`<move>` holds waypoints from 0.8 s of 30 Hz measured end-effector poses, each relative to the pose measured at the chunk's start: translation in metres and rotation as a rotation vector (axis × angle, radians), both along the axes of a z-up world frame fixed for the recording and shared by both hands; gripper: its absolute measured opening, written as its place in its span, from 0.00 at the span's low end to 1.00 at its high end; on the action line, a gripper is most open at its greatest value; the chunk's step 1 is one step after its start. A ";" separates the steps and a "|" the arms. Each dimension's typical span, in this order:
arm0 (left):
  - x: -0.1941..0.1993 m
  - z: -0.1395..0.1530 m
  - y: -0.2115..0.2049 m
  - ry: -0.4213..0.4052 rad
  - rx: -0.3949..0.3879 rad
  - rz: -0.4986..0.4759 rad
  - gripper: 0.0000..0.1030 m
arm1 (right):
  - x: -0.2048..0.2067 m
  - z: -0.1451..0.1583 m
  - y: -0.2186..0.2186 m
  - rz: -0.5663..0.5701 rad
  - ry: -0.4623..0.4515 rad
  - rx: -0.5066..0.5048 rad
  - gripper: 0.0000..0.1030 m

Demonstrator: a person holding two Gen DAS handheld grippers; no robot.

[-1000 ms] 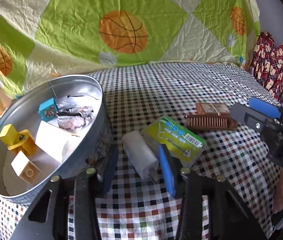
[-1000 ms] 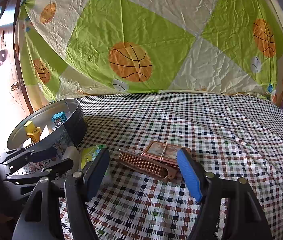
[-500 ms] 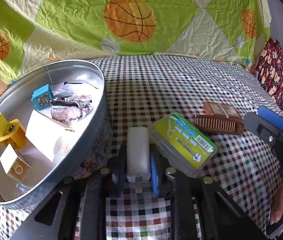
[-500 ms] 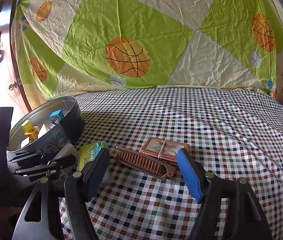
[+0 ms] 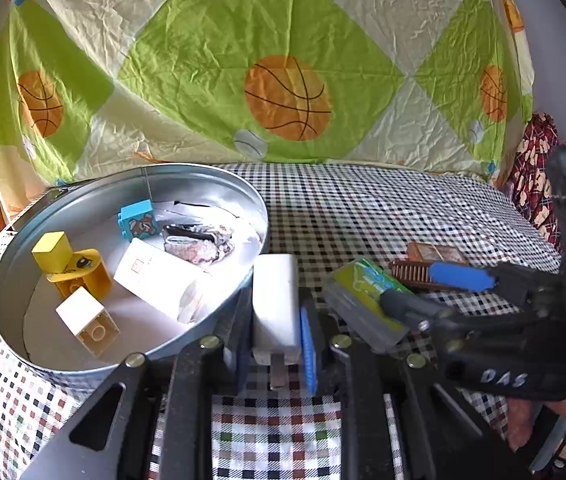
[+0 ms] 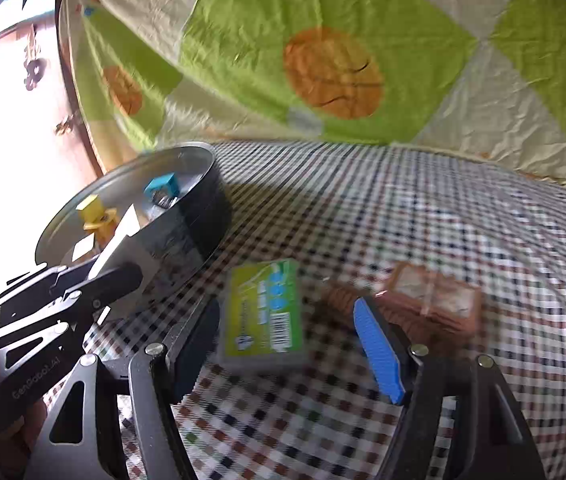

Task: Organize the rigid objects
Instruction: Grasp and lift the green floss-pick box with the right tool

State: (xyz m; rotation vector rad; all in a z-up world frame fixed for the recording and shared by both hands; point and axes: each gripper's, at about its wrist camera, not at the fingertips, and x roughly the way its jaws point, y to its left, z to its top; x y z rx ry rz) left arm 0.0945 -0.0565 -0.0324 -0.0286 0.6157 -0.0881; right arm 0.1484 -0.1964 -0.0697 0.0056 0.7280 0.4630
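Observation:
My left gripper (image 5: 277,320) is shut on a white plug adapter (image 5: 275,300), held upright beside the rim of a round metal tin (image 5: 203,172). The tin holds a blue block (image 5: 139,220), a yellow block (image 5: 71,264), a white block (image 5: 87,320), a white box (image 5: 155,280) and a crumpled wrapper. My right gripper (image 6: 287,344) stands open, its fingers either side of a green box (image 6: 263,312) lying flat on the checked cloth, without touching it. Just to the right lie a brown comb (image 5: 411,276) and a brown card pack (image 6: 435,300). The right wrist view is blurred.
A checked cloth (image 5: 363,208) covers the surface, and a quilt with basketball prints (image 5: 287,96) hangs behind it. Red patterned fabric (image 5: 531,184) lies at the far right. In the right wrist view, the left gripper (image 6: 115,276) is beside the tin (image 6: 187,232).
My left gripper closed on the white adapter and raised it next to the tin's rim. My right gripper shifted left, from over the comb to around the green box.

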 end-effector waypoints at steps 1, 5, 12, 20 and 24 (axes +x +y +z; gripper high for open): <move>0.000 0.000 0.000 -0.002 0.000 0.000 0.19 | 0.002 -0.001 0.003 0.005 0.012 0.000 0.70; -0.001 0.000 0.000 -0.008 -0.005 -0.001 0.19 | 0.014 -0.007 0.011 0.021 0.060 0.002 0.70; -0.002 0.000 -0.001 -0.010 -0.001 0.001 0.19 | 0.025 -0.011 0.031 0.033 0.080 -0.055 0.70; -0.003 0.001 -0.002 -0.015 0.008 -0.002 0.19 | 0.030 -0.015 0.038 0.034 0.111 -0.084 0.55; -0.004 0.003 -0.003 -0.028 0.019 -0.001 0.19 | 0.022 -0.008 0.035 0.019 0.055 -0.085 0.55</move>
